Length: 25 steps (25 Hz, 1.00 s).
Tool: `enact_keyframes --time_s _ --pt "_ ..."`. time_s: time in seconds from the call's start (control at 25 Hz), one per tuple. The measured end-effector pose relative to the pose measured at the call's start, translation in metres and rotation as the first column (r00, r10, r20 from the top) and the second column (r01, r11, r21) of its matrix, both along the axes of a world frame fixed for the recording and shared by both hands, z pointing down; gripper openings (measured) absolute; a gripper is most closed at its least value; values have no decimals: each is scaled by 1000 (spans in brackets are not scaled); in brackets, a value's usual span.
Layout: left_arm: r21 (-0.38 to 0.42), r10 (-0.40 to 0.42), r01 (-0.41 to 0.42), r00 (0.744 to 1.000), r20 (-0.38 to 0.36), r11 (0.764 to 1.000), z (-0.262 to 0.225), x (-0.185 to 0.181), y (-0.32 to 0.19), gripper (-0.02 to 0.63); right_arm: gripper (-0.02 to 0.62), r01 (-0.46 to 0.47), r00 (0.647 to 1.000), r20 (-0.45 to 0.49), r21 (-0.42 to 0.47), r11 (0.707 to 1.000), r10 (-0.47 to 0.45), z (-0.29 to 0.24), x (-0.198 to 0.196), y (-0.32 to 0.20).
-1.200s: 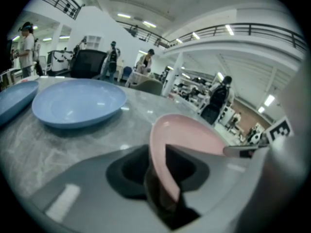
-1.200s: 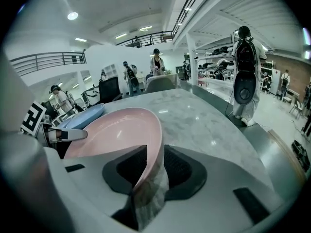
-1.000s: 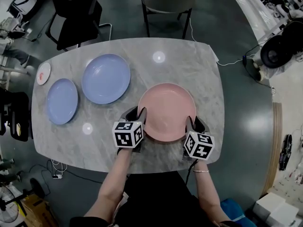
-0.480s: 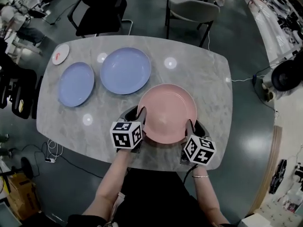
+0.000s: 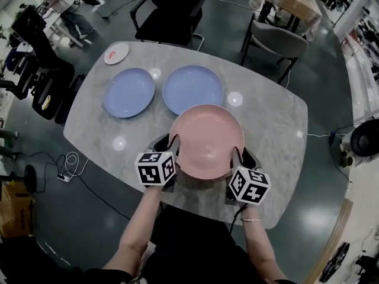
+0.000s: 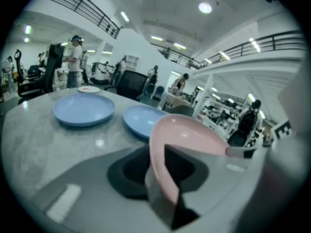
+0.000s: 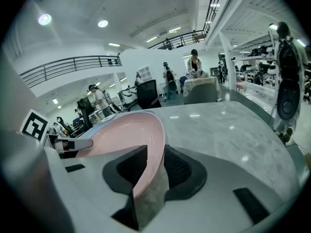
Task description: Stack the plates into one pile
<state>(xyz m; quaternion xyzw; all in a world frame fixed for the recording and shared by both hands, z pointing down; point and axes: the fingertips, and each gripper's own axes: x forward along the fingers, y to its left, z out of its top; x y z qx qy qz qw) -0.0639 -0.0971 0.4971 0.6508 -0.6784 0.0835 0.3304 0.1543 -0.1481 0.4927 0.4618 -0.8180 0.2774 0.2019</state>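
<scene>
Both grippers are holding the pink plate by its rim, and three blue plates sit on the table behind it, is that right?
Not three: the head view shows two, the left blue plate and the right blue plate, side by side on the table beyond the pink plate. The left gripper and the right gripper do each hold its rim.

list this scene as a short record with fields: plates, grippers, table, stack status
held item: pink plate, gripped at both side rims
left side: left gripper shut on the pink plate's left rim
right side: right gripper shut on its right rim
loose plates: left blue plate and right blue plate, side by side, apart, flat on the table
overlap: in the head view the pink plate's far rim covers the right blue plate's near rim
other: small white dish at the far left corner
stack: no pile yet; both blue plates lie singly
</scene>
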Motion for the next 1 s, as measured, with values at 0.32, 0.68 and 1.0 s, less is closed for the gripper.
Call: enact_keyframes --time_s 0.32,0.68,1.0 --pt "19 -163 163 986 42 986 -18 -79 32 91 101 164 986 32 28 986 -164 -17 -86 4" --pt "10 -254 254 967 32 967 -10 -180 57 91 101 247 969 10 12 969 -247 -10 -193 14" --pt "-4 -265 265 964 14 964 7 -280 47 91 100 235 972 -9 -7 972 -235 7 -294 3"
